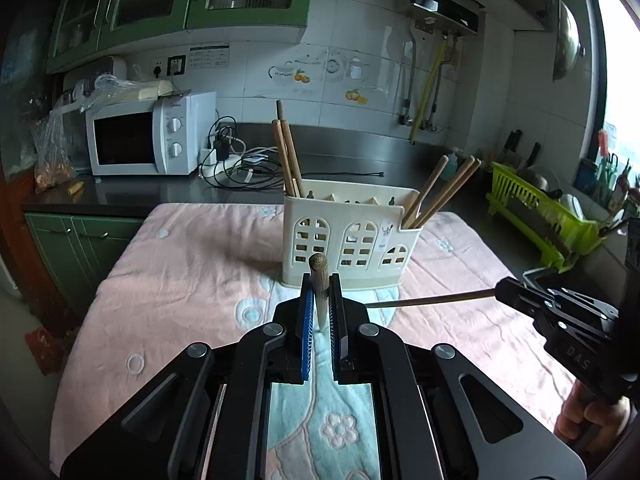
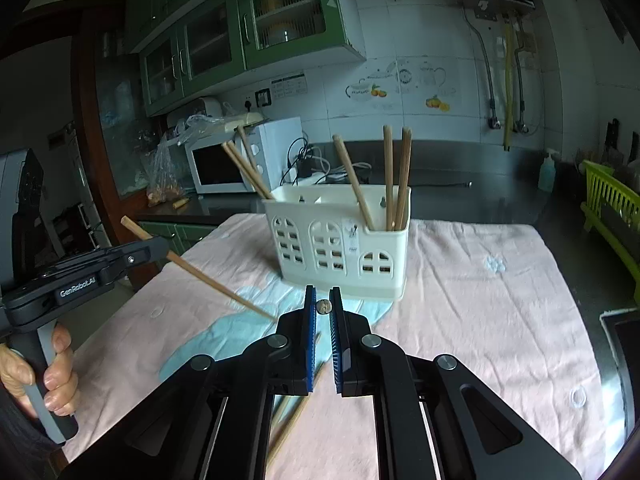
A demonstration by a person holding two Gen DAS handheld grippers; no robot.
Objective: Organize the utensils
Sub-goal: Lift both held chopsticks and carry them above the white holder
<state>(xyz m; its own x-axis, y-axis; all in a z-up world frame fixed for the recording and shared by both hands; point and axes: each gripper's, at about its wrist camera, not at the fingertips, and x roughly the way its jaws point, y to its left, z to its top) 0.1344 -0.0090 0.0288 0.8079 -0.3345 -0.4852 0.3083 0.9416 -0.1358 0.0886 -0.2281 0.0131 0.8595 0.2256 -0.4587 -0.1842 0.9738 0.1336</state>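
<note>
- Cream utensil holder at frame centre on the pink towel; six chopsticks already stand inside, three at each end.
- Left gripper clamps one chopstick.
- Right gripper clamps another chopstick.
- Left to do: drop both in.

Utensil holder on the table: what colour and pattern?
Cream holder, with arched, window-shaped cutouts along its front. Clearest in the right wrist view.
</note>
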